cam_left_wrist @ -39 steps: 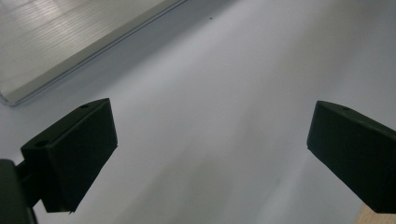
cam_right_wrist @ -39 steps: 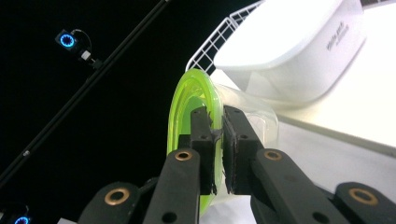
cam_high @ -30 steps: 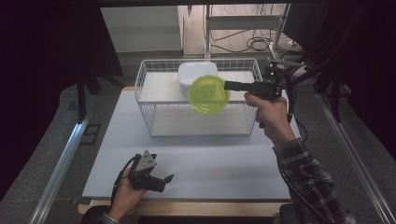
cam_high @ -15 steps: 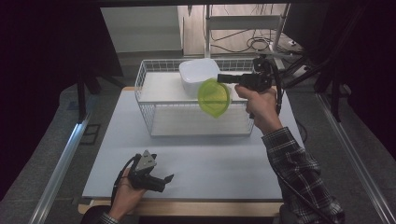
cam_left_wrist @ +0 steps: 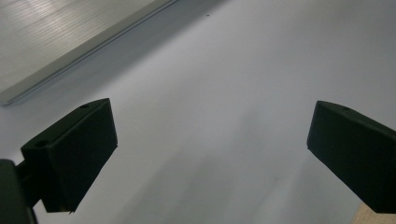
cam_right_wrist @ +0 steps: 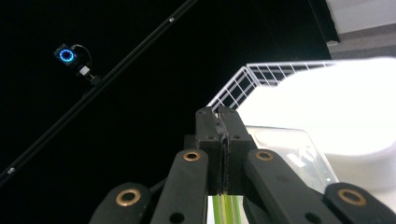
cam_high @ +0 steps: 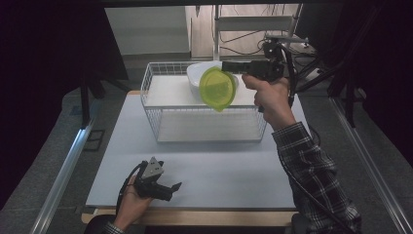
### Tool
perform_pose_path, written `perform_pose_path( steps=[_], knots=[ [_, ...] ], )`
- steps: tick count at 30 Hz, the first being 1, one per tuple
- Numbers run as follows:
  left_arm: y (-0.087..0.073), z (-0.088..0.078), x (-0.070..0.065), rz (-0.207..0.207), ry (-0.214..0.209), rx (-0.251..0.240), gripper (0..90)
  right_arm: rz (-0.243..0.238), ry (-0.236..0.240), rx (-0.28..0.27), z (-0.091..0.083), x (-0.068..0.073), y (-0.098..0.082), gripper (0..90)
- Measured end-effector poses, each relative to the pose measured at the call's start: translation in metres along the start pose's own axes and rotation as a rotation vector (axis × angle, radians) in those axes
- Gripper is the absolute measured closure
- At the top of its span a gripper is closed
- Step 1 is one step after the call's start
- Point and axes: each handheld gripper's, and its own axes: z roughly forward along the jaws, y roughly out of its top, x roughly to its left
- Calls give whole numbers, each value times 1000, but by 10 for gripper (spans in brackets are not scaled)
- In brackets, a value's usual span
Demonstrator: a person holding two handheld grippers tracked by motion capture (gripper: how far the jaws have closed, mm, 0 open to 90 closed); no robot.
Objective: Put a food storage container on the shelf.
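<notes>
High view, left to right. Left tool (cam_high: 171,187) resting low on the near left part of the table (cam_high: 234,170), held in the left hand (cam_high: 130,202), grey three-cornered plate on top, jaws spread wide with nothing between them. White wire basket (cam_high: 160,127) standing on the far middle of the table, well apart from the left tool. White container (cam_high: 196,78) lying inside the basket toward its far side. Green lid (cam_high: 217,88) held up above the basket's far right portion, tilted on edge with its face toward the camera, overlapping the white container from this angle; contact between lid and container not discernible. Right tool (cam_high: 227,66) reaching in level from the right, clamped on the upper rim of the green lid, carried by the right hand (cam_high: 267,93) with a plaid sleeve (cam_high: 311,165) behind it.

Left gripper view: both black jaws far apart over bare white table surface, table edge (cam_left_wrist: 70,70) running across the upper left.

Right gripper view: jaws pressed together with a thin green edge (cam_right_wrist: 225,205) pinched between them; basket rim (cam_right_wrist: 261,74) and the bright white container (cam_right_wrist: 336,116) beyond, to the right.
</notes>
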Motion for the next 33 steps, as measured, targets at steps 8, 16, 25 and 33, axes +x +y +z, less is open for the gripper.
perform_pose_path(
  steps=[8,16,25,33],
  knots=[
    [0,0,0,0,-7,-1,13,0,-20,-16,26,7,25,891],
    [0,0,-1,2,-17,-3,13,39,-52,-42,59,-11,39,890],
    [0,1,-1,1,-24,-1,14,1,-205,-101,49,-27,46,843],
    [0,2,-1,7,-24,6,14,-11,-320,-103,39,-37,42,804]
  ],
)
